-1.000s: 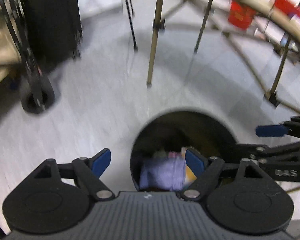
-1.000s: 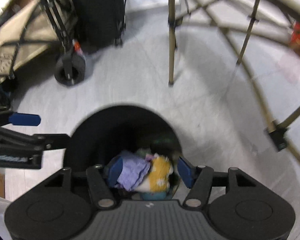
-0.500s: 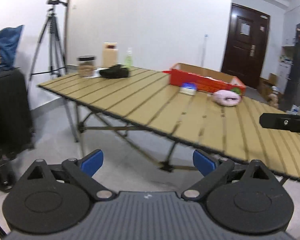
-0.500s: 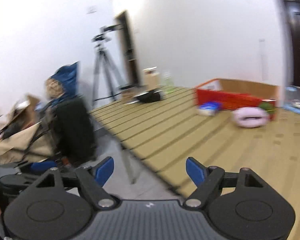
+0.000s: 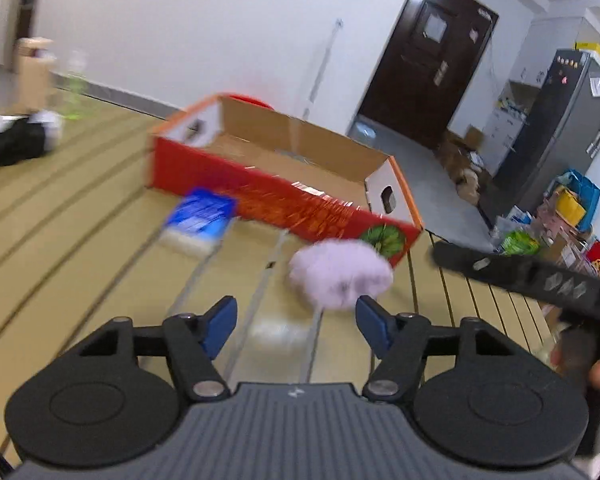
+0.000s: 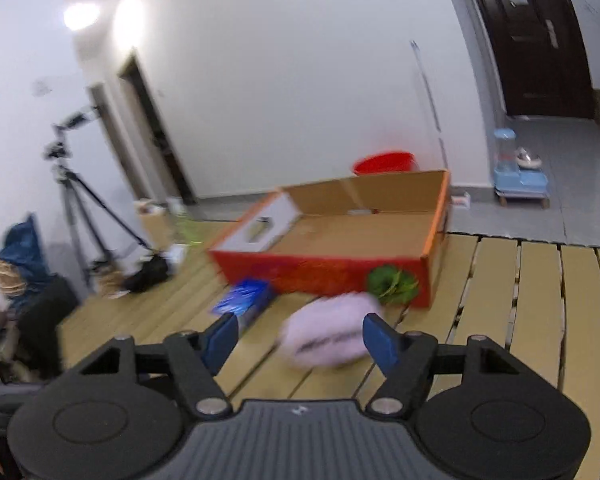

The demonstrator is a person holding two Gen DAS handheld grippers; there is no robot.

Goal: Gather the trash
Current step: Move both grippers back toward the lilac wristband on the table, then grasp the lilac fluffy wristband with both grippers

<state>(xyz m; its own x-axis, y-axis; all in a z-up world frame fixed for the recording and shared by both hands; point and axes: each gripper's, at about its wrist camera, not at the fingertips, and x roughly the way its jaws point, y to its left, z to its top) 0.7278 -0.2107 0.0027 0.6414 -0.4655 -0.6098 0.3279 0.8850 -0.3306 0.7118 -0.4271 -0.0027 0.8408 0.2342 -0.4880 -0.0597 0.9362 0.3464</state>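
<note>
Left hand-held gripper (image 5: 296, 326): released, jaws spread wide, nothing between them. Right hand-held gripper (image 6: 298, 340): likewise released and unloaded. Slatted surface (image 5: 60, 232), left to right in the left wrist view: blue packet (image 5: 199, 220), left of centre; red cardboard box (image 5: 284, 184), centre; pink fluffy item (image 5: 342, 276), blurred, just beyond the blue fingertips (image 5: 370, 320).

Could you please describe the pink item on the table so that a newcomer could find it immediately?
Find the red cardboard box on the slatted table. The pink crumpled wad lies before its green-printed corner, apart from the blue packet.
</note>
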